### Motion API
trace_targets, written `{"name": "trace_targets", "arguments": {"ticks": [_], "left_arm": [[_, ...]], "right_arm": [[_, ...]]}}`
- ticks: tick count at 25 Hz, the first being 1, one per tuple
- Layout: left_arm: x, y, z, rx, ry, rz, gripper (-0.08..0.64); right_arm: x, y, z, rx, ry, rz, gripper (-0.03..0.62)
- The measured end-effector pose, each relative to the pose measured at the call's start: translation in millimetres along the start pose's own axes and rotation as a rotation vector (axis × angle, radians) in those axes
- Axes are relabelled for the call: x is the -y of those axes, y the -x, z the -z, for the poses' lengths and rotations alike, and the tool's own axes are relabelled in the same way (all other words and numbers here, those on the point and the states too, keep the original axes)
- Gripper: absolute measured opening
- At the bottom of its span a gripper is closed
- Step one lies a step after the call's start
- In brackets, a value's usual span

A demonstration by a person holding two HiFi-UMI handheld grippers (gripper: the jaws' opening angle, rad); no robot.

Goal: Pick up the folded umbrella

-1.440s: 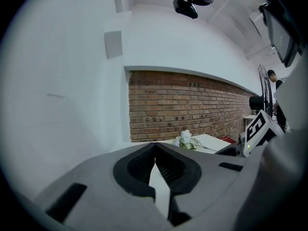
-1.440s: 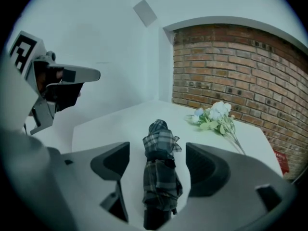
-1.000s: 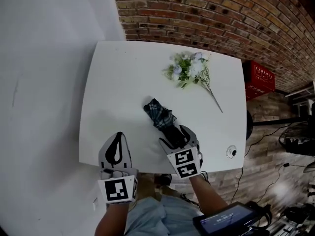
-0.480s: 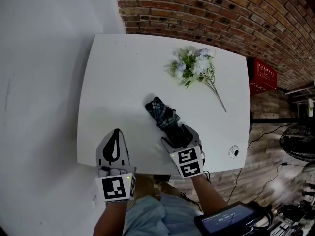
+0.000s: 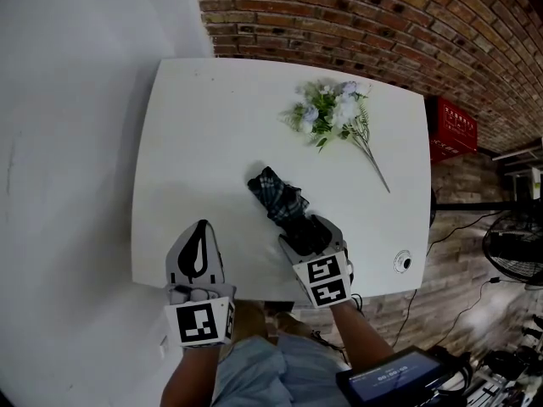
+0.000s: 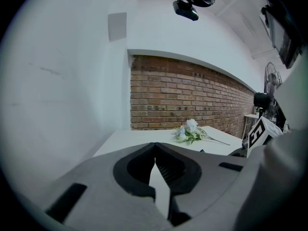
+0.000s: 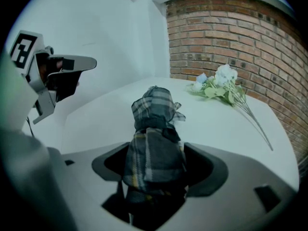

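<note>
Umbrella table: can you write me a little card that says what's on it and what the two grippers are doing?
Table: white, beside a brick wall
On it: umbrella, folded, plaid, lying down; flowers farther back, apart from it
Right gripper: jaws have just been closing around the umbrella's near end and seem to touch both its sides
Left gripper: jaws together, nothing between them, at the table's near edge, left of the umbrella
Umbrella lifted: not yet
</note>
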State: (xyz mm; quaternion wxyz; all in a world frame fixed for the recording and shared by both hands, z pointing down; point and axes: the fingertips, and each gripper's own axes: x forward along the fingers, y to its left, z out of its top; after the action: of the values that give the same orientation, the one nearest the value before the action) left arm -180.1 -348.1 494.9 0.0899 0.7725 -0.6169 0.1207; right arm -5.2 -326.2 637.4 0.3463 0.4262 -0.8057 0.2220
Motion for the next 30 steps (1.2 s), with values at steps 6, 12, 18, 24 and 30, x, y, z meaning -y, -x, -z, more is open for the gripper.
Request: {"name": "trace_targets", "arguments": {"ticks": [6, 12, 18, 24, 30], "left_arm": [[2.5, -0.5, 0.3, 0.002, -0.001, 0.002, 0.008], [1.0, -0.1, -0.1, 0.006, 0.0, -0.005, 0.008], [1.0, -0.1, -0.9, 0.008, -0.001, -0.008, 0.008], [1.8, 0.7, -1.7, 0.01, -0.001, -0.009, 0.008], [3.4, 0.3, -3.3, 0.013, -0.004, -0.009, 0.008]], "right_arm": [[-0.6, -0.4, 0.4, 0.005, 0.004, 0.003, 0.316], [-1.3, -0.9, 0.8, 0.002, 0.008, 0.0, 0.299], [-2.2, -0.8, 0.0, 0.0, 0.014, -0.004, 0.271], [-4.1, -0.1, 0.2, 0.001, 0.014, -0.005, 0.238], [-4.3, -0.1, -0.4, 0.008, 0.013, -0.006, 0.216]]}}
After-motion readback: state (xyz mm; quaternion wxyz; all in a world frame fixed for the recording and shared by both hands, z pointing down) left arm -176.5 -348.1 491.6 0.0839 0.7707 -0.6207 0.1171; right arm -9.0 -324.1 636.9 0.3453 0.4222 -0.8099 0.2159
